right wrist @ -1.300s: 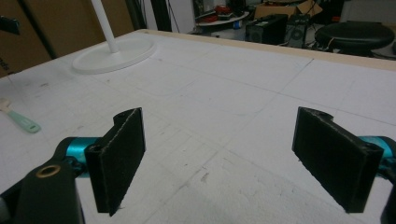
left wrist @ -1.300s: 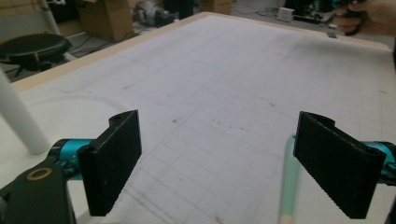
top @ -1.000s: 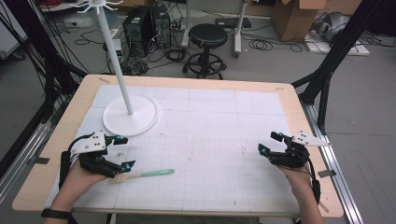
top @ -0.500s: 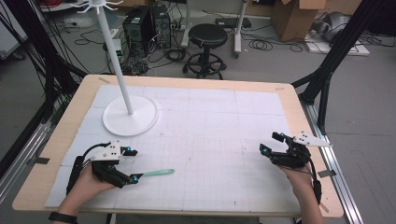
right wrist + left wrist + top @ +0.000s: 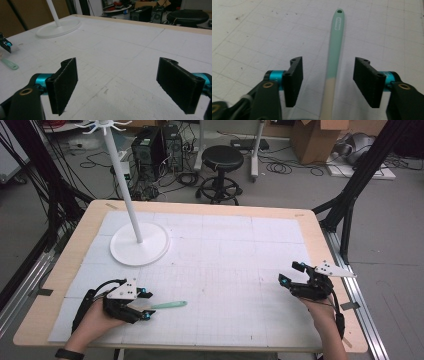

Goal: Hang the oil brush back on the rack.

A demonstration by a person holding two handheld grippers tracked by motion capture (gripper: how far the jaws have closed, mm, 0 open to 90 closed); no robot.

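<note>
Since the earlier frame your left gripper point(image 5: 143, 305) has dropped toward the near edge and settled low over the spatula point(image 5: 162, 305), and its jaws have just been closing with the utensil between them; your right gripper point(image 5: 291, 273) has kept its place. Going by size, the table point(image 5: 60, 270) with its white gridded mat point(image 5: 225, 250) carries everything. At about ten o'clock on the mat stands the white stand point(image 5: 139, 243), a round base with a thin pole rising from it. Your left gripper sits at about seven o'clock, and in the left gripper view its pads stand on either side of the spatula point(image 5: 334, 60) with a gap on both sides, so they are not pressing on it. Your right gripper rests at about four o'clock, well apart from the spatula, with its jaws spread wide and nothing between them, as the right gripper view point(image 5: 116, 87) shows. The spatula lies flat on the mat at about seven o'clock, its mint handle pointing toward three o'clock and its cream end under your left gripper.
</note>
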